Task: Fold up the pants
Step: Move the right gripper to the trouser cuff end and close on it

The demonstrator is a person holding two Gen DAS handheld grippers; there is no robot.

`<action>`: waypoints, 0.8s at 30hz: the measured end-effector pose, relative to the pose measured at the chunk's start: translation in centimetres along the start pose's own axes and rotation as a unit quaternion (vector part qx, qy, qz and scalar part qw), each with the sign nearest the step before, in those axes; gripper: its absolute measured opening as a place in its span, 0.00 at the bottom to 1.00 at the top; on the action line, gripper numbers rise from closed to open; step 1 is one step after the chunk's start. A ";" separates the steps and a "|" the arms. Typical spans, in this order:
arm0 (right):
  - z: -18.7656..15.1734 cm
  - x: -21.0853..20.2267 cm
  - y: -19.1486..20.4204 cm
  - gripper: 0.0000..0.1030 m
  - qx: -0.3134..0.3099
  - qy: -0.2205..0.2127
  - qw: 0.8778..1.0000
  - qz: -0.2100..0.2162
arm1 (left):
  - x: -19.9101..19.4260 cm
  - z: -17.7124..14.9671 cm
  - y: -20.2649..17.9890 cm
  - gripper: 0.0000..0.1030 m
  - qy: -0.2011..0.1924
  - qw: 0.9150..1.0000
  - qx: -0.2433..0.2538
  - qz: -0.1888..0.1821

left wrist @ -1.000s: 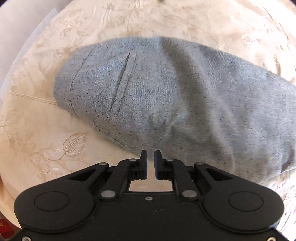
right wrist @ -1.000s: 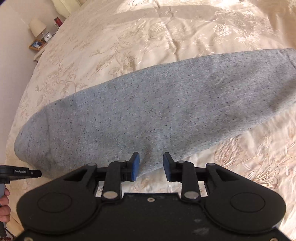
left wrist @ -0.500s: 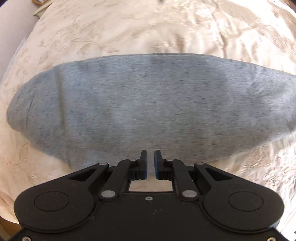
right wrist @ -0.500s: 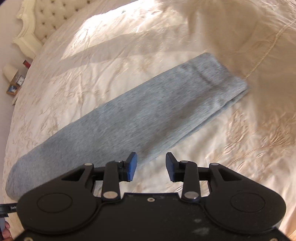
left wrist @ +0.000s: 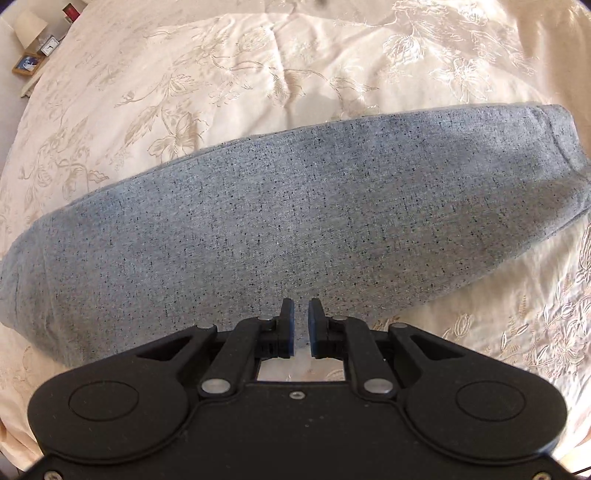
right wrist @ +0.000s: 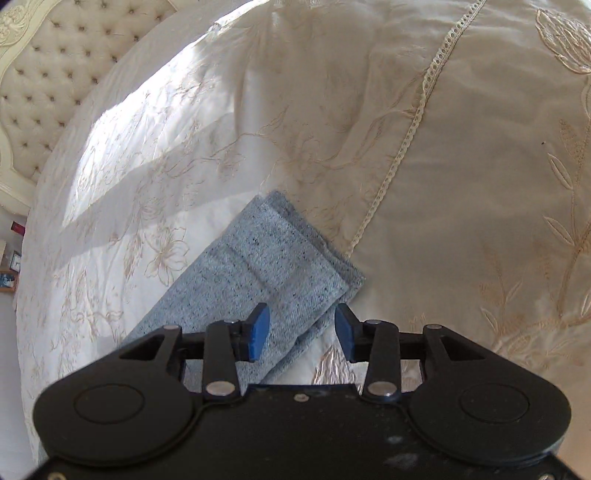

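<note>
— From where you stand, what are the two tools doing?

— The left gripper (left wrist: 301,314) has its jaws drawn nearly together, only a thin slit between them, nothing caught inside. It hangs over the near edge of the pants (left wrist: 280,229). The right gripper (right wrist: 302,319) is spread wide and empty, poised above the hem end of the pants (right wrist: 280,266).

— Anything around them?

— Just the bed. A cream bedspread (left wrist: 229,74) with embroidered flowers lies under everything, a lace seam (right wrist: 410,122) runs across it near the hem, and a tufted headboard (right wrist: 40,74) stands at the far end. Off in the corner there's a lamp (left wrist: 31,31) and a small picture frame (left wrist: 27,63). Nothing blocks either tool.

— And the pants?

— Grey, speckled, folded lengthwise into one long flat band across the bedspread, the leg hems stacked at one end.
</note>
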State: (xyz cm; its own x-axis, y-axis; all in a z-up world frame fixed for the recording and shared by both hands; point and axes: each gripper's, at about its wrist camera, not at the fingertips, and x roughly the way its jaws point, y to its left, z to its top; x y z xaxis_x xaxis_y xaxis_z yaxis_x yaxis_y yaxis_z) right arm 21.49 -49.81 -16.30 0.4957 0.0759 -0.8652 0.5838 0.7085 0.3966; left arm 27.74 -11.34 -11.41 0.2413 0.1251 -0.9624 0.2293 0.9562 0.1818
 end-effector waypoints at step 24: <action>2.4 3.7 -1.9 0.38 -0.007 0.020 0.999 0.045 | 3.0 6.1 -4.5 0.18 0.003 1.000 -0.001 -0.001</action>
State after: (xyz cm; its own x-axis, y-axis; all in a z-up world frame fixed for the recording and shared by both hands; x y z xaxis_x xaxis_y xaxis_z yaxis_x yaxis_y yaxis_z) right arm 23.78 -52.52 -19.54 0.5192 0.1677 -0.8381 0.5291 0.7070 0.4692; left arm 33.21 -16.87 -13.86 0.2352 0.1250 -0.9639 0.2283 0.9568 0.1798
